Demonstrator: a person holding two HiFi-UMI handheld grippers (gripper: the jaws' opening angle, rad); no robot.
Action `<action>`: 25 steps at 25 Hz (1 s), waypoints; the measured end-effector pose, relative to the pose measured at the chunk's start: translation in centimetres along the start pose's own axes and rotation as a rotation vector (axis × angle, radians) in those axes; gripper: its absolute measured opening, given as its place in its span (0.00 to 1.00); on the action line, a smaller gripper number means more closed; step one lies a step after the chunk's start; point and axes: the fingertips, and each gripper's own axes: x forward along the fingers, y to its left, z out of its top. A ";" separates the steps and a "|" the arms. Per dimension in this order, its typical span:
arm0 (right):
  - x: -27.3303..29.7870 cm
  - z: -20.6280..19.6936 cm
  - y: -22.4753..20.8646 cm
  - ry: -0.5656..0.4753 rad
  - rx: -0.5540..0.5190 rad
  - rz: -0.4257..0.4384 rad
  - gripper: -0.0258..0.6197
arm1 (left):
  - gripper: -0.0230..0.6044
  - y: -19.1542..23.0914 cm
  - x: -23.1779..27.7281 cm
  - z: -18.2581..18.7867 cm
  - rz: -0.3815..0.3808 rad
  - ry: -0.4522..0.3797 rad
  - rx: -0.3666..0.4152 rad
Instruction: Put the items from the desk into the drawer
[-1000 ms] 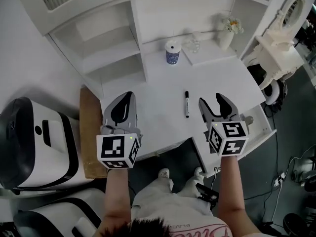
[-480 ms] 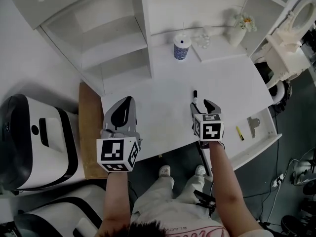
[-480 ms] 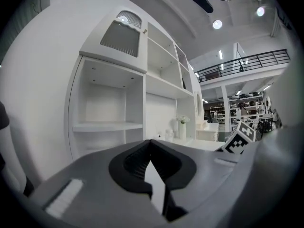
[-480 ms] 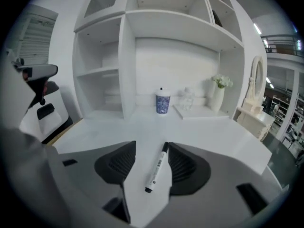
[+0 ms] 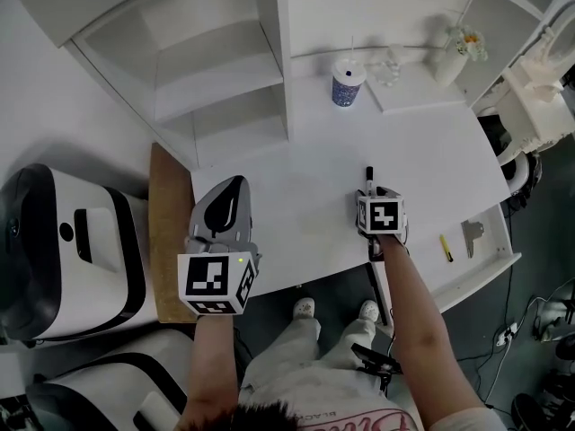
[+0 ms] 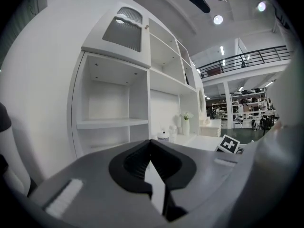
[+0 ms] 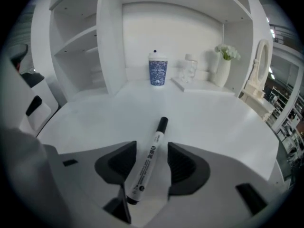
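Straddling a white marker pen with a black cap [image 7: 151, 156], the right gripper [image 7: 152, 151] points steeply down at the white desk top [image 5: 296, 178], close to its front edge. Its jaws have just been closing, but they are not yet clenched: the pen lies flat on the desk between the two dark pads, close against the left one, with a gap showing at the right one. The pen's black cap points away towards the back of the desk. In the head view only that capped tip [image 5: 368, 175] shows beyond the right gripper [image 5: 375, 191]. Well to the left, the left gripper [image 5: 230, 185] hangs over the desk's front left corner, its jaws pressed together with nothing between them. To the right of the right gripper, an open white drawer [image 5: 490, 268] juts out beyond the desk edge, with a small yellow stick [image 5: 446, 247] and a grey metal piece [image 5: 472, 236] lying in it. At the back of the desk stand a blue patterned paper cup with a white lid [image 5: 347, 83] and a white vase of pale flowers [image 5: 449, 61], beside the white open shelving [image 5: 216, 70].
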 end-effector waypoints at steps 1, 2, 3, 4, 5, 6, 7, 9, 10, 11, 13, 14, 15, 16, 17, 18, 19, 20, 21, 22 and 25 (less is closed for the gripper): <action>0.3 0.0 0.0 0.007 -0.001 0.005 0.36 | 0.05 0.1 0.1 -0.1 0.002 0.003 -0.002; 0.4 0.0 0.0 0.012 0.002 0.013 0.36 | 0.05 0.2 0.1 -0.2 0.004 0.006 -0.004; 0.5 -0.1 0.1 0.016 0.009 0.025 0.36 | 0.05 0.3 0.2 -0.3 0.006 0.009 -0.005; 0.5 -0.1 0.1 0.019 0.018 0.037 0.35 | 0.05 0.3 0.2 -0.4 0.007 0.010 -0.007; 0.5 -0.2 0.1 0.021 0.025 0.042 0.34 | 0.05 0.2 0.3 -0.4 0.007 0.011 -0.007; 0.5 -0.2 -0.1 0.026 0.027 0.037 0.33 | 0.05 0.1 0.4 -0.3 0.006 0.010 -0.008; 0.5 -0.2 -0.4 0.033 0.023 0.026 0.20 | 0.05 0.0 0.4 -0.3 0.003 0.009 -0.007; 0.5 -0.2 -0.6 0.046 0.008 0.017 0.15 | 0.05 -0.4 0.5 -0.1 -0.004 0.008 -0.002; 0.5 -0.2 -0.5 0.051 0.002 0.019 0.15 | 0.05 -0.5 0.5 0.0 -0.006 0.008 0.001; 0.5 -0.2 -0.5 0.053 -0.005 0.023 0.15 | 0.05 -0.7 0.5 0.1 -0.008 0.008 0.003; 0.4 -0.1 -0.5 0.053 -0.015 0.026 0.15 | 0.05 -0.9 0.5 0.4 -0.009 0.005 0.007; 0.2 0.0 -0.5 0.046 -0.019 0.026 0.15 | 0.05 -1.1 0.4 0.5 -0.010 0.003 0.010; -0.1 0.2 -0.6 0.036 -0.021 0.028 0.15 | 0.05 -1.2 0.4 0.7 -0.010 0.000 0.013; -0.4 0.5 -0.6 0.024 -0.023 0.031 0.15 | 0.05 -1.3 0.3 0.9 -0.009 -0.003 0.016; -0.8 0.8 -0.6 0.012 -0.026 0.035 0.15 | 0.05 -1.4 0.2 1.1 -0.007 -0.006 0.018; -1.3 1.1 -0.6 0.000 -0.031 0.038 0.15 | 0.05 -1.5 0.0 1.3 -0.004 -0.011 0.018; -1.8 1.5 -0.6 -0.013 -0.039 0.040 0.15 | 0.05 -1.6 -0.1 1.5 -0.001 -0.015 0.018; -2.3 1.9 -0.6 -0.028 -0.046 0.041 0.15 | 0.05 -1.8 -0.2 1.8 0.001 -0.021 0.017; -2.8 2.3 -0.6 -0.043 -0.053 0.043 0.15 | 0.05 -2.0 -0.3 2.1 0.002 -0.025 0.018; -3.5 2.7 -0.6 -0.060 -0.058 0.045 0.15 | 0.05 -2.3 -0.5 2.4 0.002 -0.030 0.020; -5.5 3.8 -0.6 -0.110 -0.073 0.053 0.15 | 0.05 -3.2 -1.1 3.4 0.000 -0.048 0.030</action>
